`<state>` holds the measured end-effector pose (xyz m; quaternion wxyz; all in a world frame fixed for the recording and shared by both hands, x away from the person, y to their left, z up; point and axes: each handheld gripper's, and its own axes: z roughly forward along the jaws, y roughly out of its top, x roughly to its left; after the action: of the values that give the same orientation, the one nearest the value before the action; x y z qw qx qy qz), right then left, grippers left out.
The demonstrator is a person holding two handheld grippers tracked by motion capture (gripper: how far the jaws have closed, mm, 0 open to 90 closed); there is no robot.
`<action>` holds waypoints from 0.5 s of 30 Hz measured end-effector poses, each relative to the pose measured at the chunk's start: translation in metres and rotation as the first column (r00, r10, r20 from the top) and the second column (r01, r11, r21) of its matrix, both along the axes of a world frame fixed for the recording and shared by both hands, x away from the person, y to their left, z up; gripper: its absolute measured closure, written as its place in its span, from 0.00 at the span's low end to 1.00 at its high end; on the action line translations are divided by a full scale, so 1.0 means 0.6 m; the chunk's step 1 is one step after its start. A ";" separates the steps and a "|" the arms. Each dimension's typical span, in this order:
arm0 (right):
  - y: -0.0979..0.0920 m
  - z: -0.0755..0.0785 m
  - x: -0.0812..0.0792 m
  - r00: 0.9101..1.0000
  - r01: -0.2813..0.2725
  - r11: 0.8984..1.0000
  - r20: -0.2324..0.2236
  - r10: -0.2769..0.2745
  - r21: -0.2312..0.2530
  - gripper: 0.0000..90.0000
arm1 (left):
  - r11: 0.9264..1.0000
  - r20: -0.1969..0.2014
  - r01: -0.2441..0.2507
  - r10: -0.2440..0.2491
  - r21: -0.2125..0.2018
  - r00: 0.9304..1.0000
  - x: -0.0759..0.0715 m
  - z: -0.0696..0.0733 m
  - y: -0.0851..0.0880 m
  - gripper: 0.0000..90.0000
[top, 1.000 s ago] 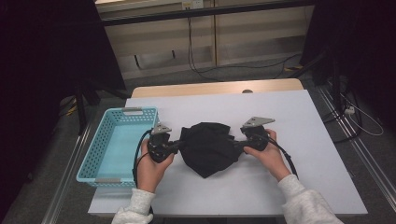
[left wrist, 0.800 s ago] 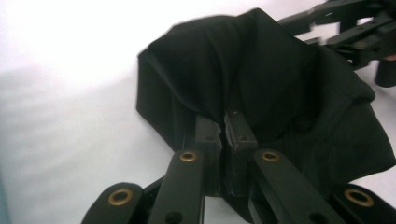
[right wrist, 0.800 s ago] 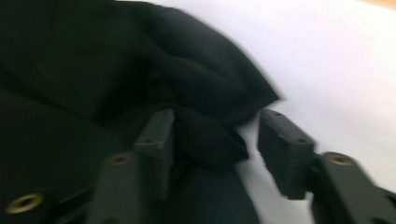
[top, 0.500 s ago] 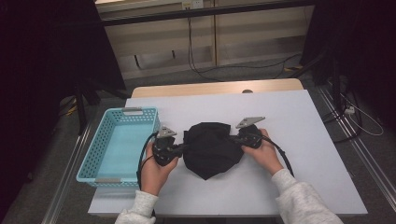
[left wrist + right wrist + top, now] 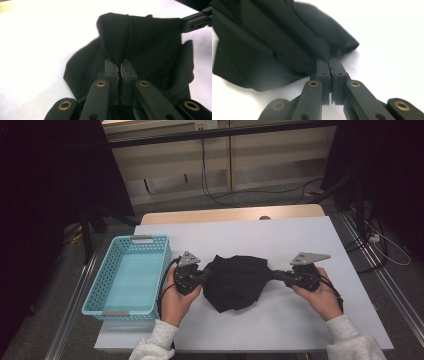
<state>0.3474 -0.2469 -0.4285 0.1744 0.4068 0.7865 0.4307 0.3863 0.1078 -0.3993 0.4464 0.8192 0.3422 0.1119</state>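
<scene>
**Black cloth held by thin pinches at both ends**

Black cloth [image 5: 236,281] lies bunched mid-desk [image 5: 280,235], beside the blue basket [image 5: 131,272]. Left tongs [image 5: 120,65] are clamped on a fold at one edge; right tongs [image 5: 330,64] are clamped on a gathered corner opposite. Both bites look shallow, so an uneven pull could likely slip fabric free, or drag the slack, sagging middle into a twist.

Empty-looking blue basket [image 5: 127,279] on white table [image 5: 300,240].
</scene>
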 end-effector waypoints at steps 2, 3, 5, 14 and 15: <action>0.000 0.002 -0.003 0.999 -0.011 1.000 0.039 0.011 0.007 0.90 | 1.000 -0.008 -0.020 0.020 0.002 1.000 0.001 0.005 0.006 0.96; 0.003 0.000 -0.002 0.999 -0.011 1.000 0.053 0.010 0.015 0.87 | 1.000 0.001 -0.028 0.028 0.003 1.000 0.002 0.008 0.011 0.96; 0.012 -0.003 0.000 0.997 -0.024 1.000 0.079 0.024 -0.010 0.79 | 0.999 -0.003 -0.049 0.049 -0.012 0.999 0.002 0.011 0.017 0.96; 0.038 -0.026 0.035 0.999 0.019 1.000 0.049 -0.020 0.010 0.37 | 0.988 -0.005 -0.152 0.151 -0.029 0.988 0.004 0.025 0.082 0.96; 0.043 -0.029 0.040 0.999 0.015 1.000 0.044 -0.015 0.003 0.36 | 0.987 -0.007 -0.155 0.155 -0.031 0.988 0.002 0.026 0.083 0.96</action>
<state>0.3714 -0.2211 -0.4459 0.1943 0.4035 0.7787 0.4394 0.3877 0.1576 -0.3838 0.4486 0.7831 0.4076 0.1391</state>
